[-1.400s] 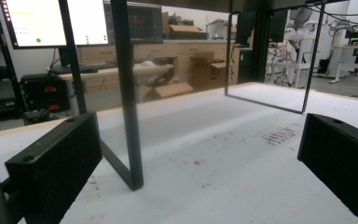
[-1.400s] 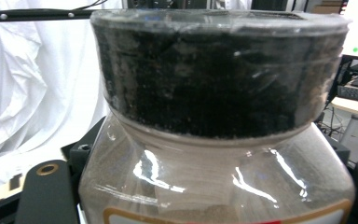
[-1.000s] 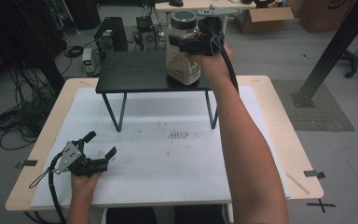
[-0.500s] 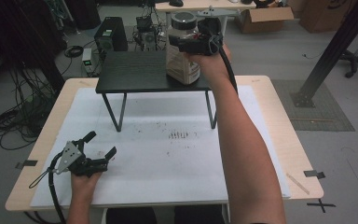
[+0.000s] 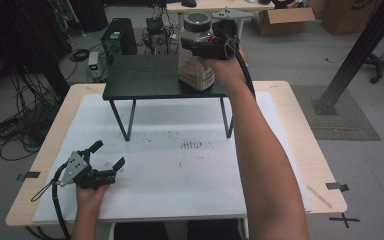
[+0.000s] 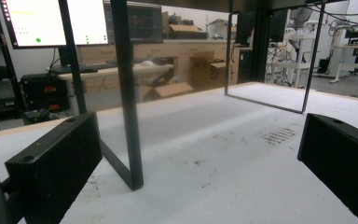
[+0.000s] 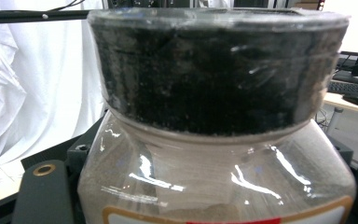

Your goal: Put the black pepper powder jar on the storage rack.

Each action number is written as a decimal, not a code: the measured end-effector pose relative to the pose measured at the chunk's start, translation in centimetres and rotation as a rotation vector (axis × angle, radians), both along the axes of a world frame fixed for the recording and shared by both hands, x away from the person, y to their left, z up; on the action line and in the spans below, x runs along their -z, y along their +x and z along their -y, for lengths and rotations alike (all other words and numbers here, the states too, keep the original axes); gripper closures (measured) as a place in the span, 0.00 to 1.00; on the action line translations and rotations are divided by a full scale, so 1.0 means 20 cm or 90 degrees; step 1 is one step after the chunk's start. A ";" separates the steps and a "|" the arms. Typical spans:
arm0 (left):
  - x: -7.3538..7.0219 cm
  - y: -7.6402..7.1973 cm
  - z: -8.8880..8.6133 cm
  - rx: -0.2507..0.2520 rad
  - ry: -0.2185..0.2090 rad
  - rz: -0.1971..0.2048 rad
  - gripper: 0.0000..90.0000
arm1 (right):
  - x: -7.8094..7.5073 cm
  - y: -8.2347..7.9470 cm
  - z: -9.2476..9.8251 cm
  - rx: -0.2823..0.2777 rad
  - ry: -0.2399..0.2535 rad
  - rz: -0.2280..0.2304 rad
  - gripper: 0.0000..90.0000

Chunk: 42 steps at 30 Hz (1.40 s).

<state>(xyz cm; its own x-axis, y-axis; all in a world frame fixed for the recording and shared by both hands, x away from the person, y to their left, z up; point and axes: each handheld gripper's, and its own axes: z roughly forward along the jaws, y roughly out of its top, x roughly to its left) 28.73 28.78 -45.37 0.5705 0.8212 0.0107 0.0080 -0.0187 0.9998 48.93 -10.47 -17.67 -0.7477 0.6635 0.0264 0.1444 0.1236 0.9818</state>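
Table [image 5: 300,150]: light wooden top, most of it covered by a white sheet.
White sheet [image 5: 190,190]: lay flat across the table; small dark marks [image 5: 191,145] sat near its middle, just in front of the stand.
Black stand [image 5: 145,80]: low black shelf on thin metal legs, set at the far side of the sheet; in the left gripper view one leg [image 6: 126,93] rose close ahead between the jaws.
Right forearm [image 5: 260,165]: reached from the near edge up across the sheet to the stand's right end.
Jar [image 5: 196,52]: clear plastic with a dark lid and a pale label, upright on the right end of the black stand; in the right gripper view its lid and shoulder [image 7: 214,140] stood directly ahead, very close.
Right gripper [image 5: 207,47]: held level at the jar's upper part, a jaw on either side of the neck; the jaws had just been opening a little, the jar between them; whether the pads pressed the plastic could not be told.
Left gripper [image 5: 107,157]: lay low on the sheet near the front left corner, held in the left hand [image 5: 91,192]; jaws stood well apart with nothing between them.
Cable [image 5: 55,192]: trailed from the left gripper off the near edge.
Floor items: cardboard boxes [image 5: 285,20] and black equipment [image 5: 117,37] beyond the table.
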 end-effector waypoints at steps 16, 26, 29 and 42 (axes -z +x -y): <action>0.00 0.00 0.00 0.000 0.001 0.002 0.00 | 0.00 -0.01 0.01 0.006 0.000 -0.003 0.07; 0.00 0.00 0.00 -0.001 0.001 0.002 0.00 | 0.01 -0.04 0.03 0.008 0.018 -0.007 0.00; 0.00 0.00 0.00 0.000 0.002 0.003 0.00 | 0.01 -0.05 0.04 0.003 0.024 0.001 0.00; 0.00 0.00 0.00 0.000 0.002 0.002 0.00 | 0.01 -0.13 0.17 0.007 0.040 0.016 0.00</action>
